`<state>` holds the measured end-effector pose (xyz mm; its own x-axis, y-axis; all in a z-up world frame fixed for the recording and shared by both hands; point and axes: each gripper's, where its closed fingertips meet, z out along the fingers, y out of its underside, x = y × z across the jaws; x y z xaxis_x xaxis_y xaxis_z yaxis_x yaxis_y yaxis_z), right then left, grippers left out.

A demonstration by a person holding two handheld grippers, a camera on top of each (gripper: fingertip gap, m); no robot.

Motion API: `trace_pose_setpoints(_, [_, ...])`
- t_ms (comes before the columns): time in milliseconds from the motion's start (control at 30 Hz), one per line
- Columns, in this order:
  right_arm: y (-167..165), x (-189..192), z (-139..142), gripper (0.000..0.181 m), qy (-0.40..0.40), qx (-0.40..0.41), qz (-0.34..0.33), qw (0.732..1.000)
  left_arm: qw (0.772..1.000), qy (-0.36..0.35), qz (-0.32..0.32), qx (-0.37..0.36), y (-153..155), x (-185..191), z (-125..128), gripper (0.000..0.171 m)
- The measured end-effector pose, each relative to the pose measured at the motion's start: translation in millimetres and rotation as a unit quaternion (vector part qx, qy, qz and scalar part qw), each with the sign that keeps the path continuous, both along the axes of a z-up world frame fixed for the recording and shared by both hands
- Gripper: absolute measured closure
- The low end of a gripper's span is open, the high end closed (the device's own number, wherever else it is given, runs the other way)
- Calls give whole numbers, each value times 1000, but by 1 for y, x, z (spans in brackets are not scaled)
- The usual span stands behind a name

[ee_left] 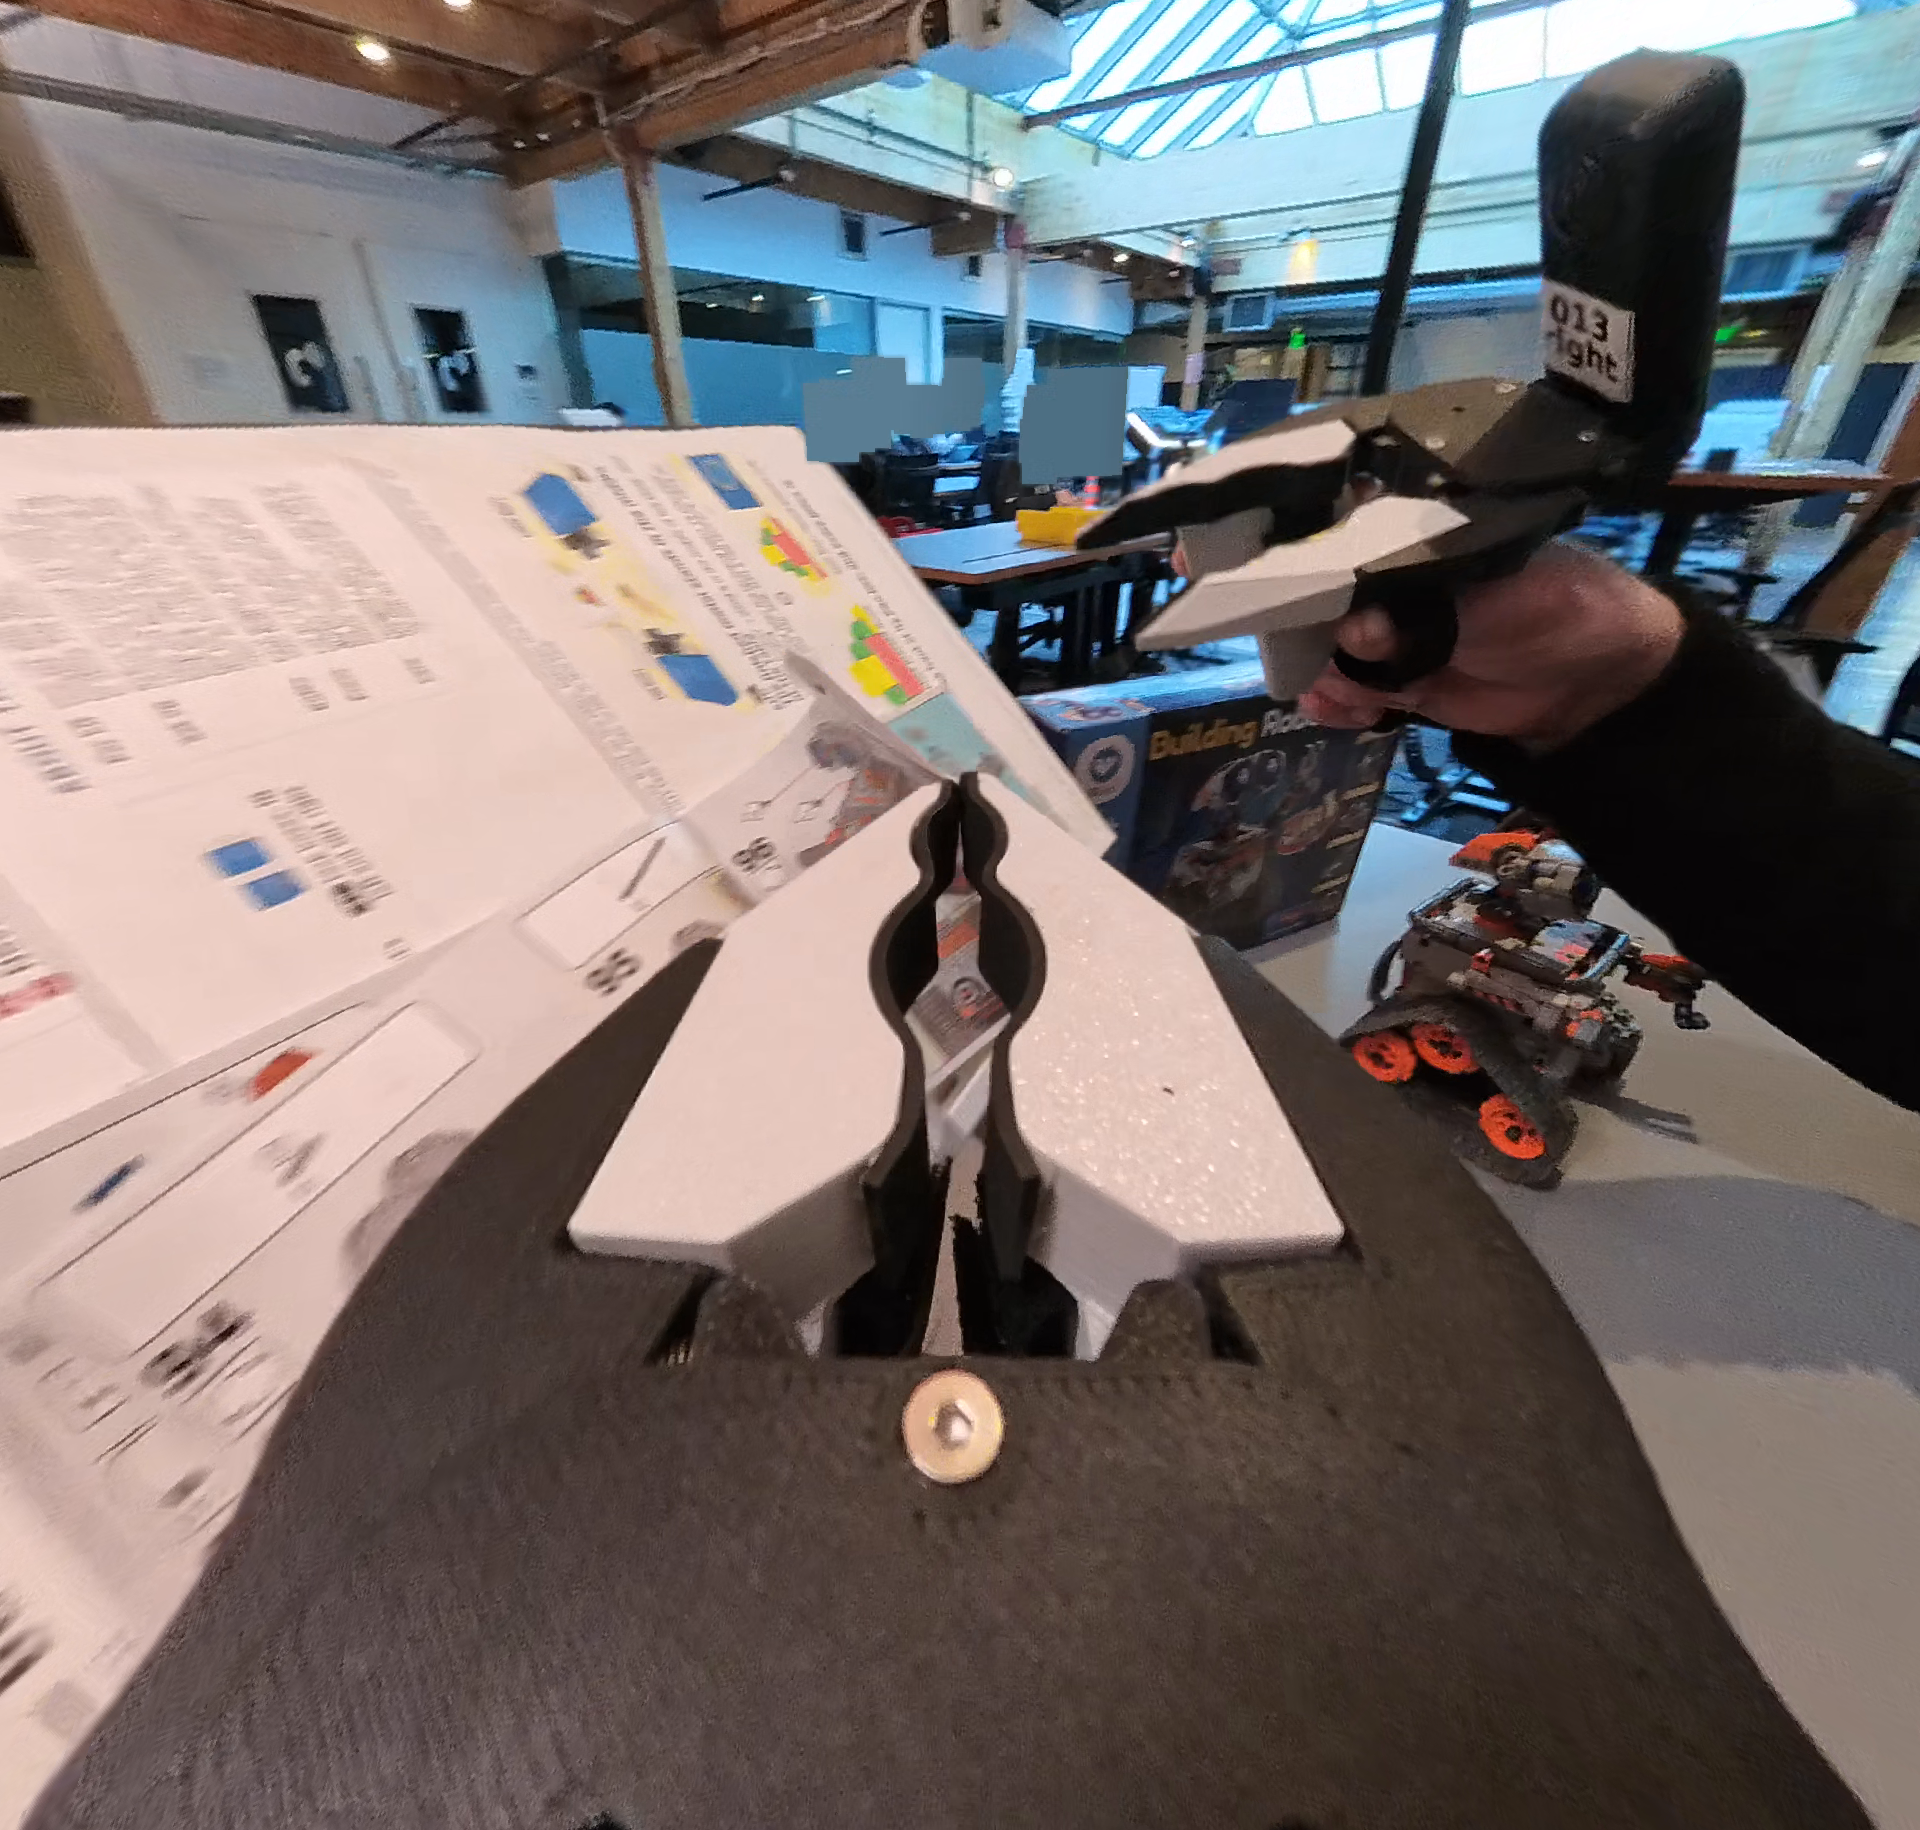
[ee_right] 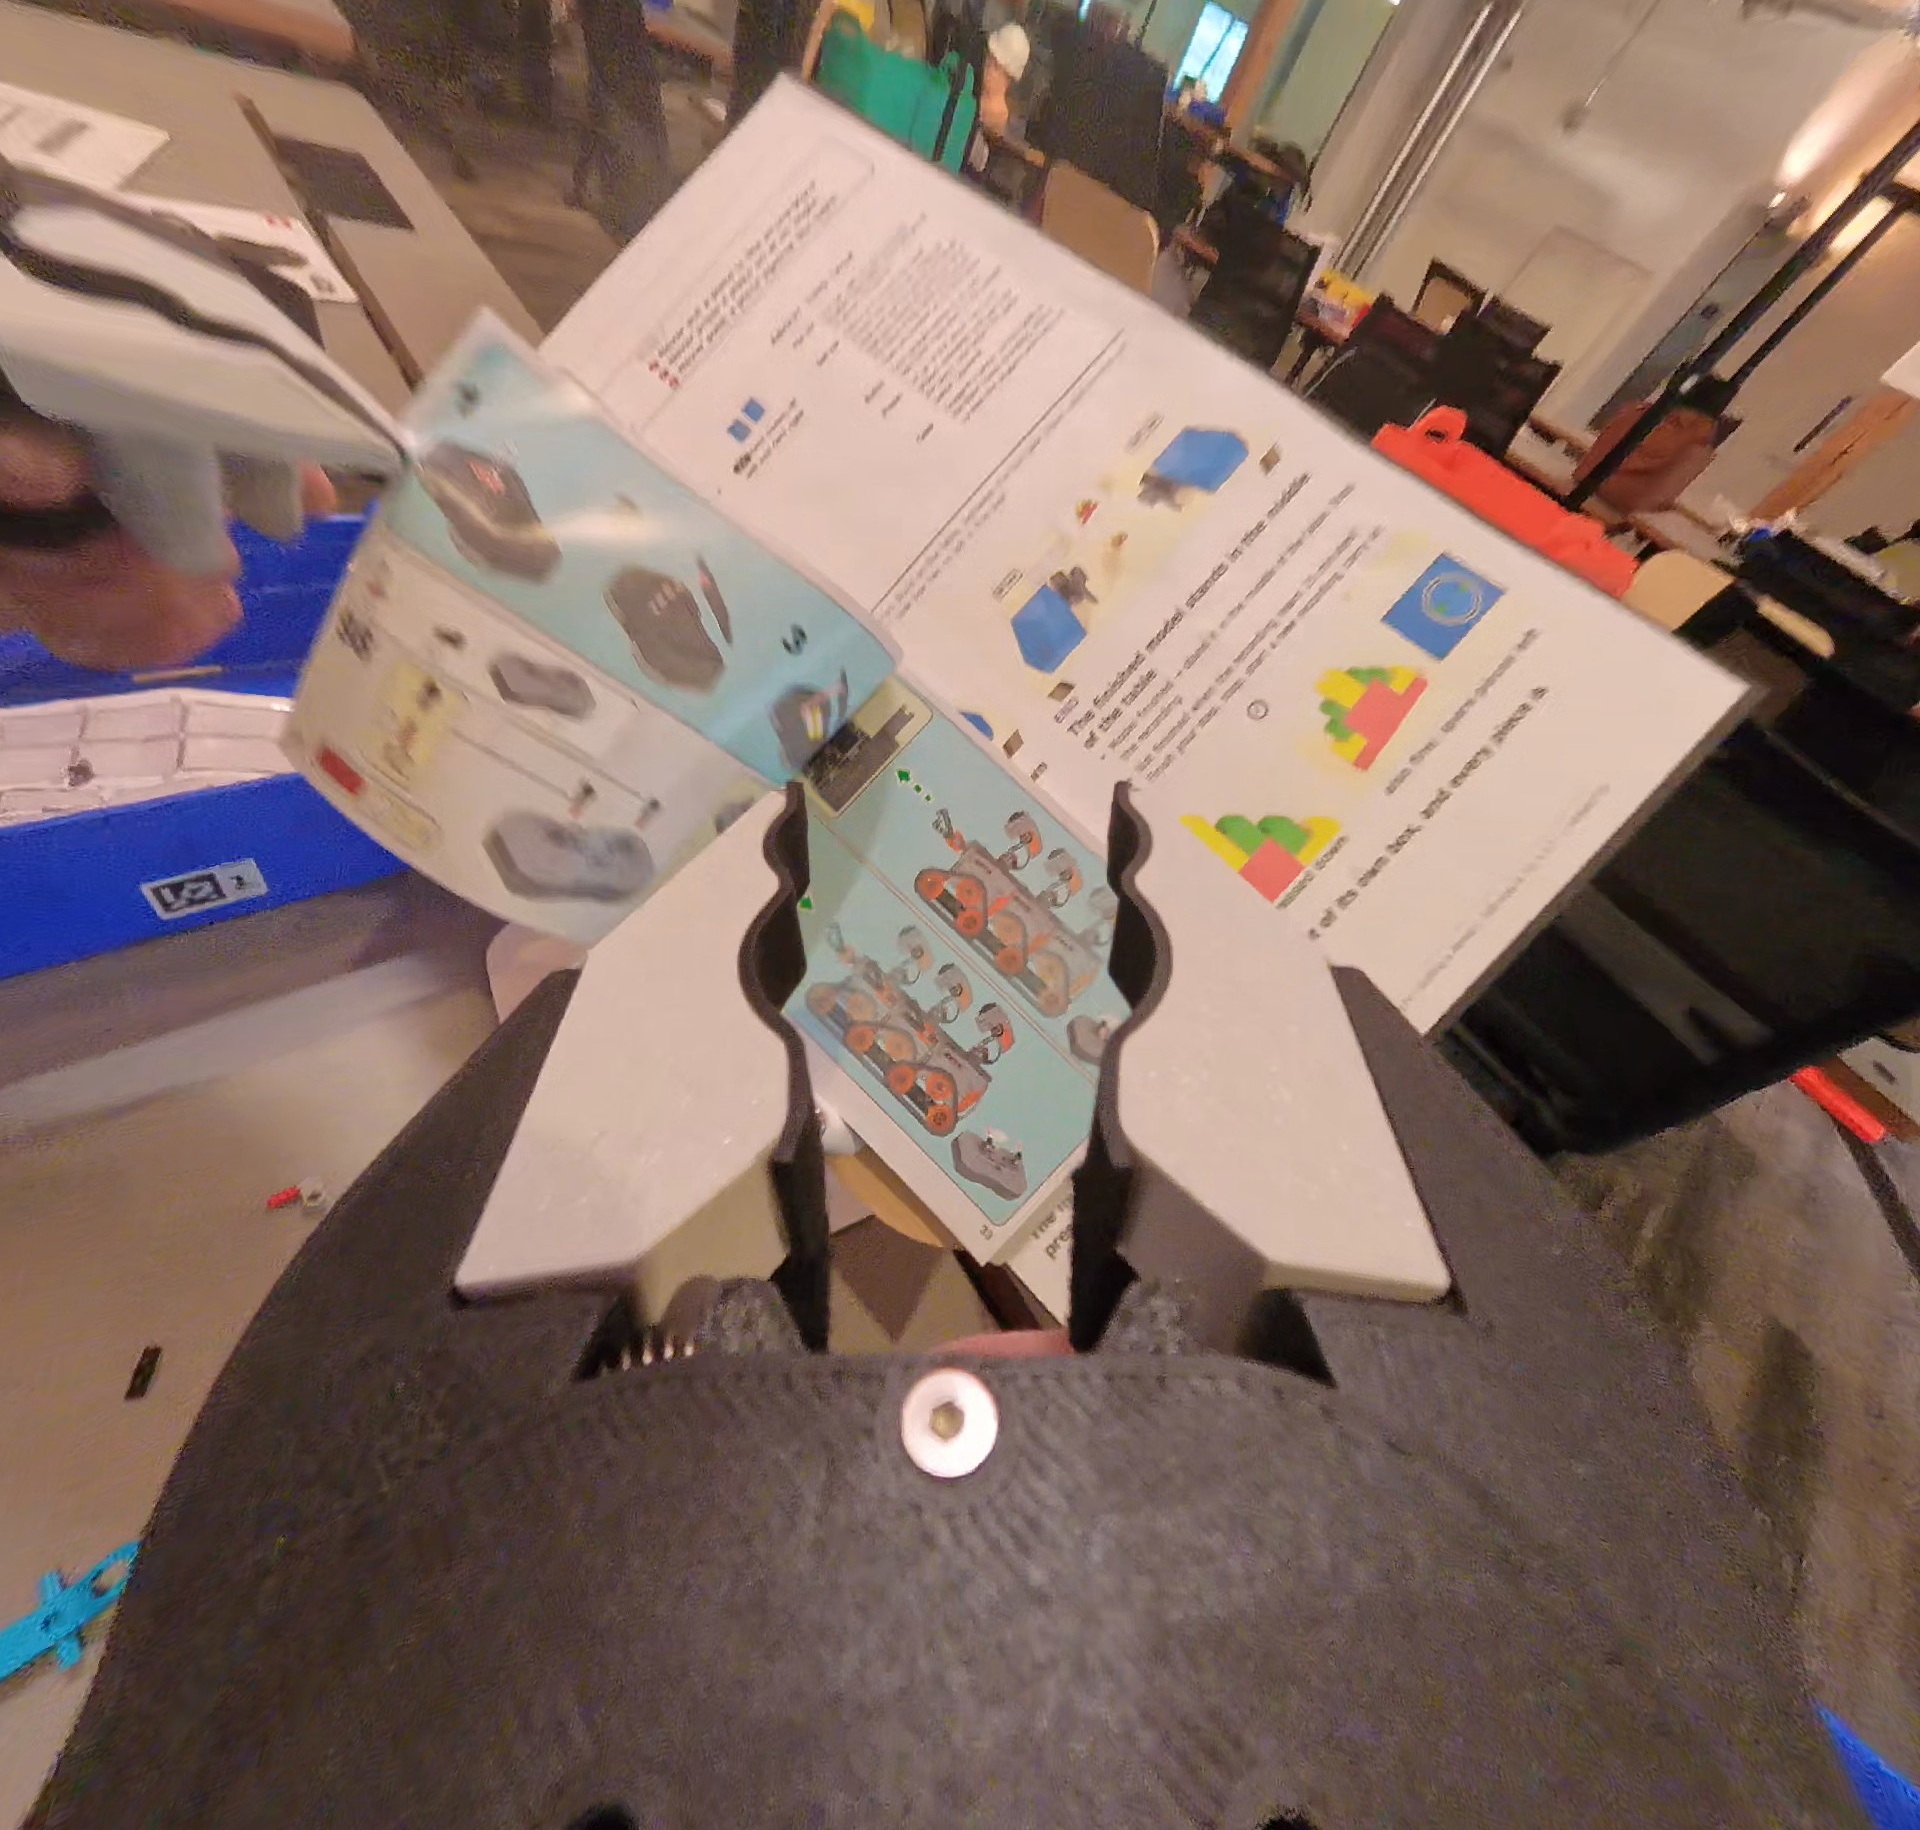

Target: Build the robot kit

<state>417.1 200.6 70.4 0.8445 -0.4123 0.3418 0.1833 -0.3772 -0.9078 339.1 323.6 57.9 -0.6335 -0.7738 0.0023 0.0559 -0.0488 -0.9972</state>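
My left gripper [ee_left: 961,793] is shut on the edge of a page of a light-blue instruction booklet [ee_left: 831,783] and holds that page lifted and curled. In the right wrist view the left gripper [ee_right: 390,440] pinches the curled page's corner at the upper left. The booklet [ee_right: 935,949] shows pictures of a tracked toy robot. My right gripper [ee_right: 956,814] is open, with the booklet's lower page showing behind the gap between its jaws; I cannot tell whether it touches. It also shows in the left wrist view [ee_left: 1117,591], open, held by a hand in the air.
A large white printed sheet [ee_left: 364,689] [ee_right: 1143,533] stands tilted behind the booklet. A built tracked toy robot with orange wheels [ee_left: 1496,1011] and a dark blue box [ee_left: 1247,804] stand on the table at right. A blue bin [ee_right: 156,845] sits left; small loose pieces [ee_right: 291,1198] lie nearby.
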Motion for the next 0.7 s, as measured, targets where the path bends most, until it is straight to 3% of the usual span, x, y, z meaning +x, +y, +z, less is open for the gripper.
trace_pose_setpoints(233, [14, 14, -49, 115, 12, -92, 0, 996, 997, 30, 69, 35, 67, -1, -19, 171])
trace_pose_setpoints(500, [63, -34, -74, 142, -5, -100, 104, 990, 994, 41, 98, 24, 105, 0, -34, 171])
trace_pose_setpoints(700, [103, -58, -103, 150, -23, -114, 151, 982, 992, 49, 115, 25, 123, -2, -41, 171])
